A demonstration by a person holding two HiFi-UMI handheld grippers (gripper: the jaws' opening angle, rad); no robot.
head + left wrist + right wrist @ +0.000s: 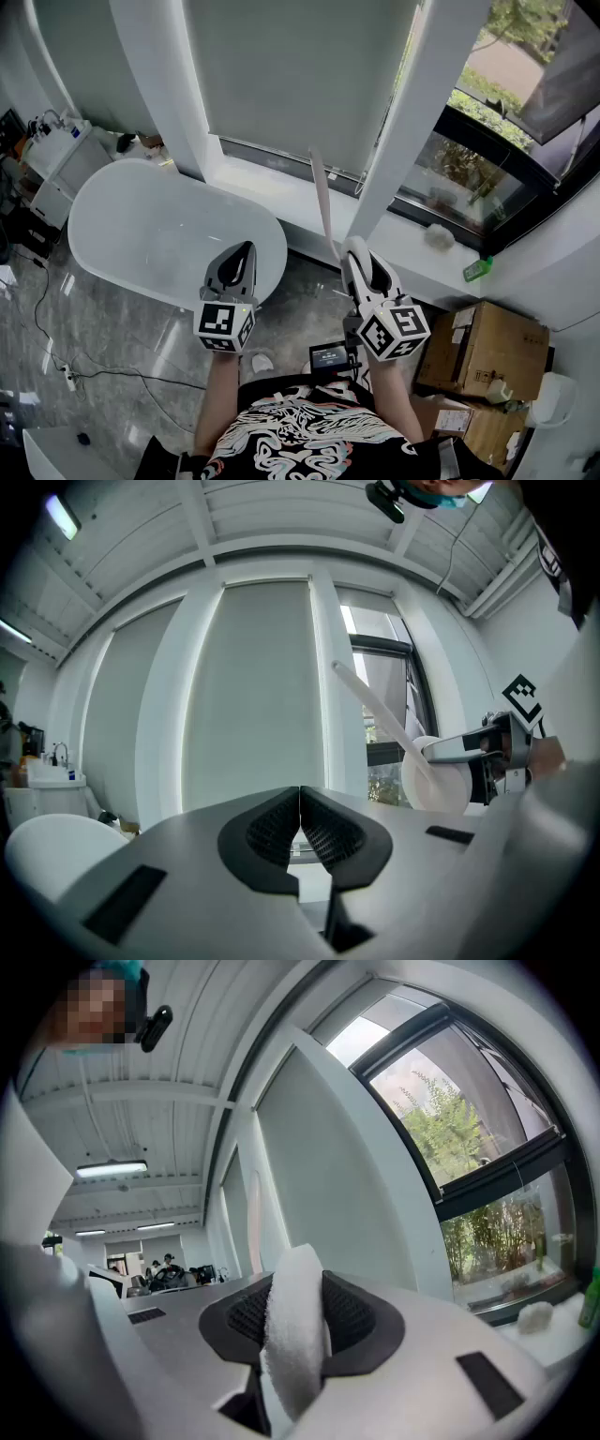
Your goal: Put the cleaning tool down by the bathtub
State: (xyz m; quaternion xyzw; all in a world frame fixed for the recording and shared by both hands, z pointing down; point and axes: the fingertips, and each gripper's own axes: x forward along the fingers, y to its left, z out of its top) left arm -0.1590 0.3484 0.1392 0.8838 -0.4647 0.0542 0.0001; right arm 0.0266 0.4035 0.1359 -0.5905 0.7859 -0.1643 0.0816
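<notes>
Well, writing: the only print in view is on a small screen (pixel 330 355) at the person's chest, and it is too small to read; each gripper's cube carries black-and-white square markers.
Cleaning tool look: the cleaning tool (pixel 322 199) is white, with a long, thin, pale handle; the left gripper view shows a round, flat white pad at its lower end; the right gripper view shows a fleecy pad edge.
Cleaning tool place: it is held up in the air, above the grey floor (pixel 141 337), just right of the bathtub's near end; the handle slants up towards the window sill (pixel 281 183).
Right gripper (pixel 359 253): jaws closed on the fleecy pad of the cleaning tool.
Left gripper (pixel 242 255): jaws closed together, nothing between them, over the tub's near end.
Bathtub (pixel 112 178): white, oval, freestanding, beside the sill.
Other things: cardboard boxes (pixel 483 352) stand at the right; a green bottle (pixel 477 269) lies on the sill.
</notes>
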